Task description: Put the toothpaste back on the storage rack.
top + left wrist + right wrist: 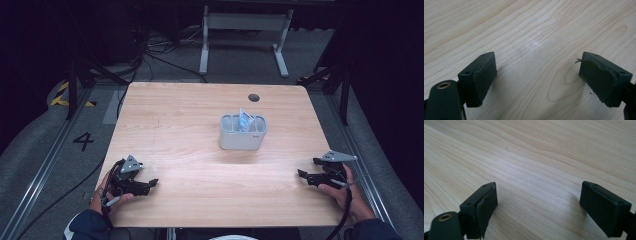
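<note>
High view: left claw [150, 184] and right claw [303, 175] both rest low at the near corners of the surface [175, 115], each held in a hand, jaws spread, gripping nothing. A grey caddy [242, 135] stands ahead of and between the two claws, well apart from both; judged slightly nearer the right claw. Its long axis runs across, claw to claw. A clear packet [245, 120] stands in one of its middle compartments; which one, and the contents, are too small to tell. Left gripper view: jaws wide apart over bare wood, pad edges frayed. Right gripper view: jaws likewise wide apart, nothing between them; near pad peeling at its edge.
</note>
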`<state>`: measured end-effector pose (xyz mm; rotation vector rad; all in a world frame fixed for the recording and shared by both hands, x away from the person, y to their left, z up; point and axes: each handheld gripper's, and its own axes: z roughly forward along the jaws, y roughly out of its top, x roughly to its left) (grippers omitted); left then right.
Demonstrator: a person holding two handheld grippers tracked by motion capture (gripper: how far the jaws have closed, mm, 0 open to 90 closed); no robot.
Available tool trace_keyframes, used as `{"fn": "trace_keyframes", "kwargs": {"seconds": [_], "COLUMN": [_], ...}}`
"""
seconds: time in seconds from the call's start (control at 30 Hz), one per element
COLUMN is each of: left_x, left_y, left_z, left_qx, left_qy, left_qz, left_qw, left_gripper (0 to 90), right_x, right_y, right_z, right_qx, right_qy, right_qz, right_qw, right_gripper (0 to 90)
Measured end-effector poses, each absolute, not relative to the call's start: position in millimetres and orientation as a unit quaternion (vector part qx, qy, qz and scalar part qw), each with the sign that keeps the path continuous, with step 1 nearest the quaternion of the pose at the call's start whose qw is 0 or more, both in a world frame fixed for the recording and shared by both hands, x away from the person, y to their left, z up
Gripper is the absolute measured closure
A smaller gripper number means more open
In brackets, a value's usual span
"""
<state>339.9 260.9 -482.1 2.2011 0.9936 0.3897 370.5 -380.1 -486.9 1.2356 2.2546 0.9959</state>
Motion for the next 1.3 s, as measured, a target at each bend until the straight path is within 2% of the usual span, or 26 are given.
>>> {"fn": "trace_keyframes", "kwargs": {"seconds": [0.87,1.0,1.3], "left_x": [340.3,342.6,342.4], "left_y": [260.6,261.3,260.1], "left_z": [-482.4,-482.0,-482.3], "left_qx": [0.846,0.849,0.846], "left_qy": [0.383,0.377,0.391], "left_qz": [0.146,0.157,0.147], "left_qw": [0.34,0.335,0.332], "left_gripper": [14.3,12.2,9.0], "right_x": [370.5,370.7,370.7], "right_y": [-379.6,-379.6,-379.6], "right_z": [-486.9,-486.9,-486.9], "right_qx": [0.438,0.437,0.437], "right_qy": [0.803,0.804,0.804], "right_qz": [0.356,0.357,0.356], "right_qw": [0.189,0.189,0.189], "right_gripper": [14.7,14.7,14.7]}}
